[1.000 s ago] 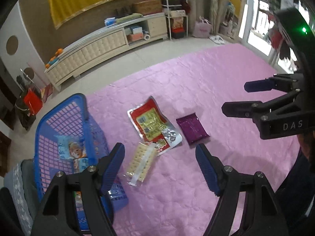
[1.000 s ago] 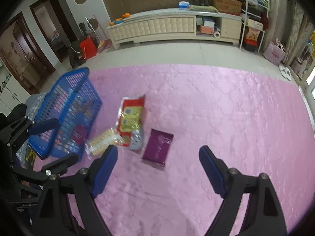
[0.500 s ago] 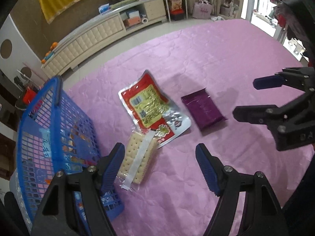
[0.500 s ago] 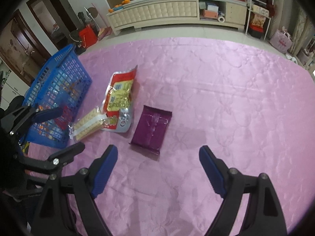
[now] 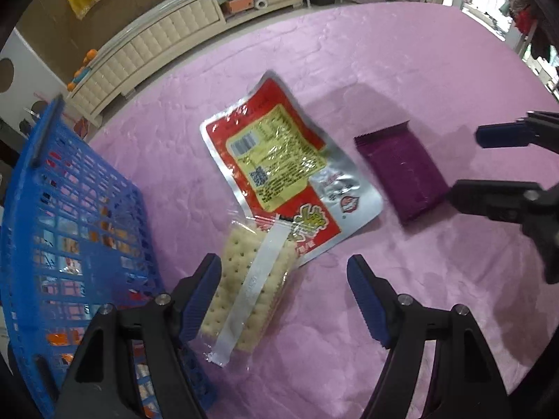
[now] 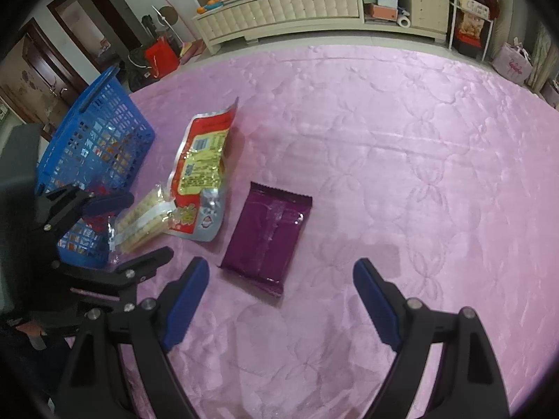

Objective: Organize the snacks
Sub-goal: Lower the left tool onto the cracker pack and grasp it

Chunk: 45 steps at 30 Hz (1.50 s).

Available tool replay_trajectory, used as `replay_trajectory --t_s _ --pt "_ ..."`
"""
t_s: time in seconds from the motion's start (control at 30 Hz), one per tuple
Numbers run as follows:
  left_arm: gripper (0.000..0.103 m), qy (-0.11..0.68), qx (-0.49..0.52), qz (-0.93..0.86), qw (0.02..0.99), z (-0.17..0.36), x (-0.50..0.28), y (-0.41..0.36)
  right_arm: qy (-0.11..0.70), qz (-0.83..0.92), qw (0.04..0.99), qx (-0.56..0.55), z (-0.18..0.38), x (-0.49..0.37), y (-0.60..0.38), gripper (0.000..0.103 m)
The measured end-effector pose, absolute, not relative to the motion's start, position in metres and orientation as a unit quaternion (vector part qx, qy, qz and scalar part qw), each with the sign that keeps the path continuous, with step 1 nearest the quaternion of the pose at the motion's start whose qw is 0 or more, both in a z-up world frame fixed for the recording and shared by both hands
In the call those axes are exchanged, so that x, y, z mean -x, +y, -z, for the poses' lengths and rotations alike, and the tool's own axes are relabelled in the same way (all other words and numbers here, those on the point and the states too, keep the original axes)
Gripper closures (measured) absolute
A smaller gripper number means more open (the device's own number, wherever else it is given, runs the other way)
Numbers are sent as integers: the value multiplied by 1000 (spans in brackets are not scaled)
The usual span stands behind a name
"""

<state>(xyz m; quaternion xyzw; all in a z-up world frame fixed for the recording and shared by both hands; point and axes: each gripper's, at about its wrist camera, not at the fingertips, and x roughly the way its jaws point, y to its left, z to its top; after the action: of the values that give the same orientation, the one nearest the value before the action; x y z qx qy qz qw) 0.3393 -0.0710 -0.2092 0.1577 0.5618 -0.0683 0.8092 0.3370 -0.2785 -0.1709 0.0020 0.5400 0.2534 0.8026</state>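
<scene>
Pink quilted cover [image 6: 401, 160] spread wide, carrying three loose snacks and a blue basket [image 5: 70, 230]. Left wrist view: left tool [image 5: 283, 291] released, jaws spread, nothing gripped; clear cracker pack [image 5: 251, 286] lies low in frame, just beside the left blue finger, whether touching it I cannot tell. Red-and-silver snack pouch [image 5: 283, 178] at frame centre, its lower corner touching or overlapping the cracker pack's upper end. Purple packet [image 5: 401, 171] right of centre, apart from the pouch. Basket along the left edge, mesh wall showing wrappers inside, close to the crackers. Right wrist view: right tool [image 6: 281, 289] released, jaws wide, empty; purple packet [image 6: 269, 234] sits just above the gap between its fingers, not touched. Pouch [image 6: 201, 174] and crackers [image 6: 143, 220] further left, basket [image 6: 94, 146] at the far left. Cream padded cabinet [image 6: 297, 10] across the upper frame, oranges on its left end.
</scene>
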Motion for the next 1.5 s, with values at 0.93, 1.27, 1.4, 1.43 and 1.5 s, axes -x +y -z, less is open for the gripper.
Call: replay_trajectory --t_s 0.93,1.27,1.4,1.43,1.5 --pt "27 583 -119 127 794 192 -299 -102 538 -248 806 -25 163 -326 -309 15" --pt "27 559 -187 149 794 181 -290 -88 538 -266 799 -27 165 -321 -306 15" --pt "27 566 -203 162 783 184 -285 -88 537 -276 797 -20 168 -318 -302 15" --pt "27 570 -211 165 776 190 -285 -90 537 -277 797 -19 168 -317 -301 15" --pt "27 575 -228 165 768 199 -285 -90 537 -279 796 -18 169 -317 -302 15"
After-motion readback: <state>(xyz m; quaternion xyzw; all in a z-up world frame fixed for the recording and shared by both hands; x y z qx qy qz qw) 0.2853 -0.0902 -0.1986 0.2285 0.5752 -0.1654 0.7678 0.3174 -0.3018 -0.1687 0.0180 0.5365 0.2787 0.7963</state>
